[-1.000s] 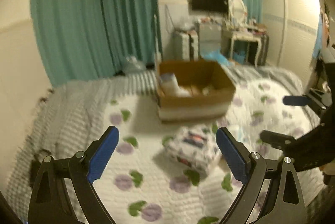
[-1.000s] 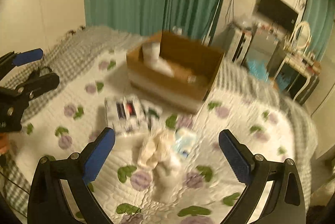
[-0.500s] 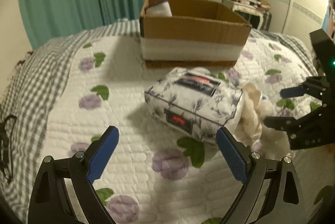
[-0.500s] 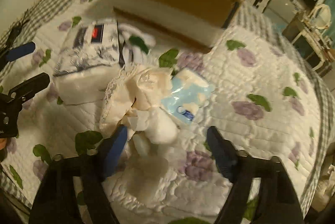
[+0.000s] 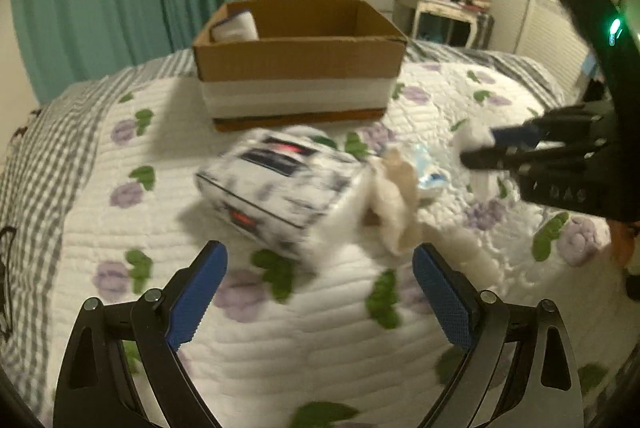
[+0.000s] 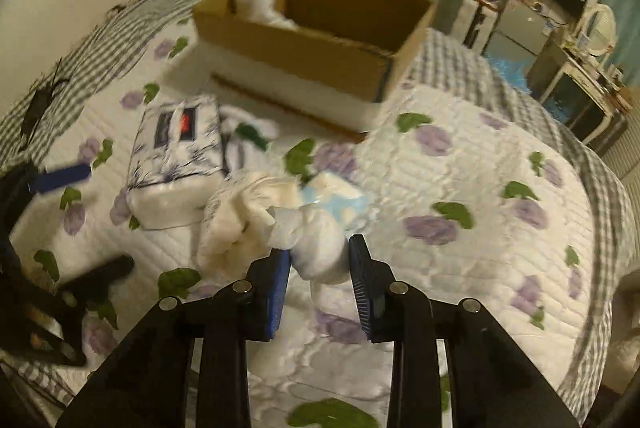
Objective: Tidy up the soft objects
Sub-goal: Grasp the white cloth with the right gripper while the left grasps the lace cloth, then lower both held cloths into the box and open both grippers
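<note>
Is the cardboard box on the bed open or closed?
Open. The cardboard box has no lid on top, and a white soft item shows inside its corner.

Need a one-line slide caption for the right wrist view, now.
Right gripper shut on a white cloth bundle on the floral quilt, cardboard box beyond.

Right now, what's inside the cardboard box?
A white soft bundle leans in the far-left corner of the box. In the left wrist view it sits in the same corner. The near wall hides the floor, so anything lying low can't be seen.
</note>
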Demonstrator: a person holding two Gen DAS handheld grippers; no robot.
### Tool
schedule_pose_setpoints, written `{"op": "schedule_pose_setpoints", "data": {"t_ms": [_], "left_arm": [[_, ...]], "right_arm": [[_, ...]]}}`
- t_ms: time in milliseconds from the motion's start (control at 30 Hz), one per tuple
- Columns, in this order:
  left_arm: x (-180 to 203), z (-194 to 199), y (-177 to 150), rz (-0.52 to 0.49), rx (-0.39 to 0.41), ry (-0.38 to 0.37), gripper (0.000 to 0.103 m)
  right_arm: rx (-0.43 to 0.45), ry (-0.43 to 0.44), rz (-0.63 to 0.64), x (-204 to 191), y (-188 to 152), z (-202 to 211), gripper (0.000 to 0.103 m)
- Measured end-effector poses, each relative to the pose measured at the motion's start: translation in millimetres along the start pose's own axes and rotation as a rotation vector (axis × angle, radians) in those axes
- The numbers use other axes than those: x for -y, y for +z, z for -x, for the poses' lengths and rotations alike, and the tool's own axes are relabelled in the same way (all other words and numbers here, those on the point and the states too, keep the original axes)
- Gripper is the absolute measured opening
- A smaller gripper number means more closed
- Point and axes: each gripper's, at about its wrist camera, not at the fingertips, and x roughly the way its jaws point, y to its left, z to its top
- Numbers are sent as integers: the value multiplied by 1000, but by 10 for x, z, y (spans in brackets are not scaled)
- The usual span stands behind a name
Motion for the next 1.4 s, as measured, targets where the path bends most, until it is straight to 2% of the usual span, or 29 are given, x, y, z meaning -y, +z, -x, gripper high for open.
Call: {"op": "schedule_pose_setpoints", "data": {"t_ms": [133,200,233,367,500,567,600,633,667,733,767,800,967,1267,1400], "left_arm": [[239,-185,7,56,-50,-64,92],[331,-323,4,83,-78,-61,80],[361,-360,5,91,-80,-58,77],[511,-570,67,98,-105,-64,77],[558,-768,120,151,-133,-93,76],[559,-831,173,153,-116,-72,67],[544,-878,206,158,-110,-62,54],[519,-915,224,164,-106,-52,45],[494,-960,242,169,-112,-46,42],[428,-1031,252,183,-133,-64,27],[399,-1023,247,189,-135,-76,25],[383,-995,239,187,-134,-86,21],[378,-734,203,161,-108,-114,20],[264,76,173,138,-18,-137,20],[192,488,285,111,51,-138,20]], "right_arm": [[-1,-3,-44,154,-30,13,29],[-12,18,-62,202,-39,-20,29],[-13,24,-69,229,-53,-28,29],[-16,43,-86,302,-77,-62,29],[1,46,-90,369,-99,-45,29],[1,51,-95,395,-109,-46,29],[1,53,-97,405,-113,-48,29],[1,54,-100,419,-118,-49,29],[1,55,-101,425,-120,-51,29],[0,53,-100,424,-122,-53,29],[-1,50,-97,417,-120,-54,29],[-2,45,-93,404,-112,-54,29],[17,17,-73,334,-87,22,29],[109,16,-109,89,-102,473,29],[165,84,-137,-26,11,714,29]]}}
